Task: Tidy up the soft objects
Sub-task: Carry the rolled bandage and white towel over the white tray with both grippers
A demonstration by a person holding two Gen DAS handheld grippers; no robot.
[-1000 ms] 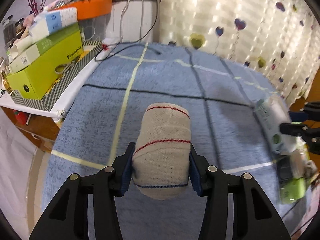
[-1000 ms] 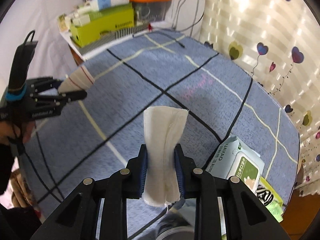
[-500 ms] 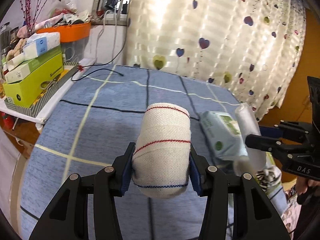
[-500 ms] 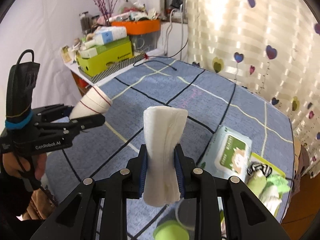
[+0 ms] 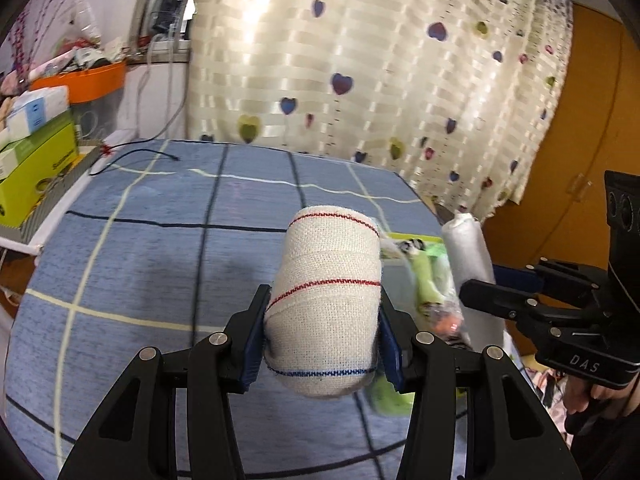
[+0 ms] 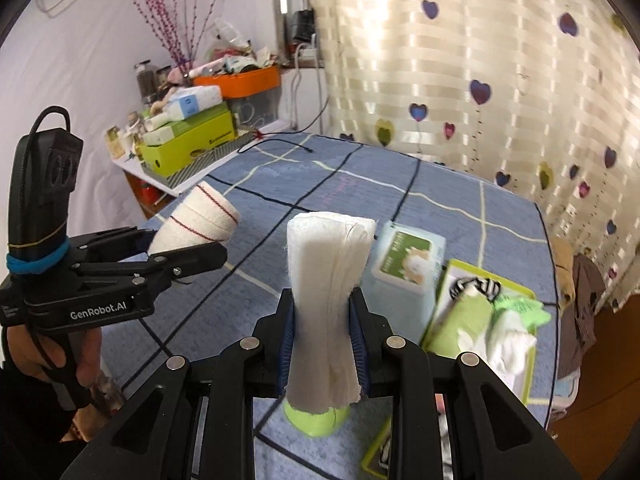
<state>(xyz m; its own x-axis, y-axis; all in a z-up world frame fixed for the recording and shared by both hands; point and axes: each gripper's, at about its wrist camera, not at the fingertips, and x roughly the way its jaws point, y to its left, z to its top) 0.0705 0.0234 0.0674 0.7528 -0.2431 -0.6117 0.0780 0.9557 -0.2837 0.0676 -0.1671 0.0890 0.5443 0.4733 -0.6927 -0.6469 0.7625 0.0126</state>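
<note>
Blue cloth with yellow and black lines (image 5: 152,264) covers the bench, and a curtain with little hearts (image 5: 380,64) hangs behind it. Left tongs (image 5: 322,330) pinch a fat bandage roll (image 5: 326,296) in the lower middle of the left view. It has red and blue stripes and looks soft, light and a bit squishy. The tongs hold it across its middle, so it sits snug and should not slip. Right tongs (image 6: 323,338) pinch a white folded cloth (image 6: 326,300) in the lower middle of the right view. It stands up tall and gets squeezed thin where the pads press, so it is floppy and very light. Holding it low down, near the middle, looks best, or the top may flop over. A green tray (image 6: 524,292) at the lower right holds more soft things, just beside a pack of wipes (image 6: 408,260). Both rolls are up in the air above the bench
</note>
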